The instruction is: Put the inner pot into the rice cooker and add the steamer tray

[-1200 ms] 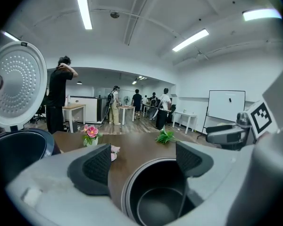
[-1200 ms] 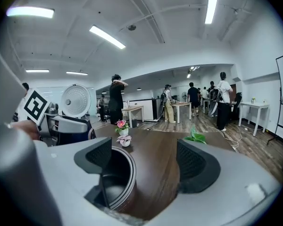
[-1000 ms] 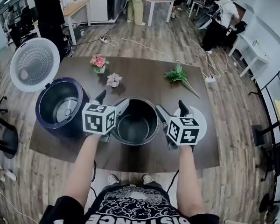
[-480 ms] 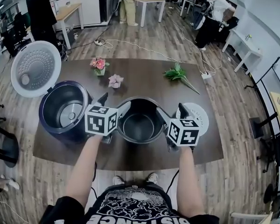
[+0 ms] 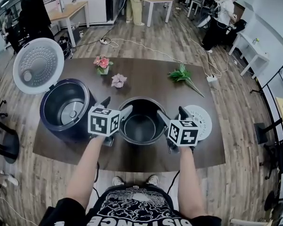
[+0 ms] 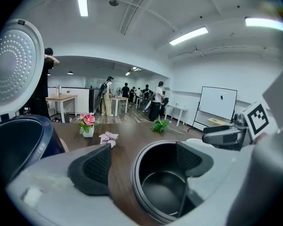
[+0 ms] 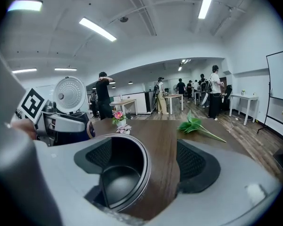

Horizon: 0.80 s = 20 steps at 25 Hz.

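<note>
Left tongs (image 5: 115, 106): your jaws stand wide apart astride the inner pot's (image 5: 140, 126) left rim, one pad inside and one outside, clamping nothing.
Right tongs (image 5: 172, 113): you hold these wide open too, astride the inner pot's right rim, outer pad clear of the wall.
Inner pot: upright on the worktop (image 5: 146, 79), between your two tongs.
Rice cooker (image 5: 66, 109): just left of the inner pot, lid (image 5: 37, 66) raised.
Steamer tray (image 5: 200, 121): flat, just right of the inner pot.
Flowers (image 5: 102, 63): behind the inner pot.
Green sprig (image 5: 183, 75): behind it, rightward.
</note>
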### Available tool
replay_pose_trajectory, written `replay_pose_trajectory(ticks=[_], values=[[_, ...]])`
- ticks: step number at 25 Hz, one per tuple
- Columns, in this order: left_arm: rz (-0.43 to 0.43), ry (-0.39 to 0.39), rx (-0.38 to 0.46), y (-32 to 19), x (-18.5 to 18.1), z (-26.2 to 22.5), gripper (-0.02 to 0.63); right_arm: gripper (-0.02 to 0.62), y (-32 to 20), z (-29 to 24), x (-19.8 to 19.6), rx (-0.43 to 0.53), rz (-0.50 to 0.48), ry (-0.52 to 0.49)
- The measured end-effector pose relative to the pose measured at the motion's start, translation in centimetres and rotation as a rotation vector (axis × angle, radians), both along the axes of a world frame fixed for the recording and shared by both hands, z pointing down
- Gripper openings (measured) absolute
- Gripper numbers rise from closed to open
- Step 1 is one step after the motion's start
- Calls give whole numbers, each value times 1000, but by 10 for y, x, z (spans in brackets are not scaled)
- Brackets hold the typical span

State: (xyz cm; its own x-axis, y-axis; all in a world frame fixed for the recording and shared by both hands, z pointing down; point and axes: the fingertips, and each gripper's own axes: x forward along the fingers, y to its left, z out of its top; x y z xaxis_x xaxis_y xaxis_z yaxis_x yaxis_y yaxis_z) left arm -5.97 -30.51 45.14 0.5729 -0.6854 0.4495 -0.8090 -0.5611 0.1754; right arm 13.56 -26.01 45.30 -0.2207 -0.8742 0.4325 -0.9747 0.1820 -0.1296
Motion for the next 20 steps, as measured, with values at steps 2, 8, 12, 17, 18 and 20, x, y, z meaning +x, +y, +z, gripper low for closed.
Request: replay_pose_trajectory(ticks=[2, 8, 12, 17, 18, 20], values=[[-3, -1, -24, 2, 2, 9, 433, 417, 0, 9, 1, -21, -6, -12], [-39, -1, -82, 7, 2, 30, 432, 417, 0, 29, -4, -80, -51, -36], [-73, 4, -125, 13, -3, 43, 432, 417, 1, 43, -10, -119, -83, -55], [-88, 31, -189, 23, -5, 61, 423, 375, 1, 57, -14, -148, -81, -108], [-88, 40, -200, 26, -5, 63, 415, 371, 1, 61, -16, -159, -89, -119], [-99, 47, -220, 30, -6, 66, 397, 367, 3, 67, -20, -183, -103, -130]])
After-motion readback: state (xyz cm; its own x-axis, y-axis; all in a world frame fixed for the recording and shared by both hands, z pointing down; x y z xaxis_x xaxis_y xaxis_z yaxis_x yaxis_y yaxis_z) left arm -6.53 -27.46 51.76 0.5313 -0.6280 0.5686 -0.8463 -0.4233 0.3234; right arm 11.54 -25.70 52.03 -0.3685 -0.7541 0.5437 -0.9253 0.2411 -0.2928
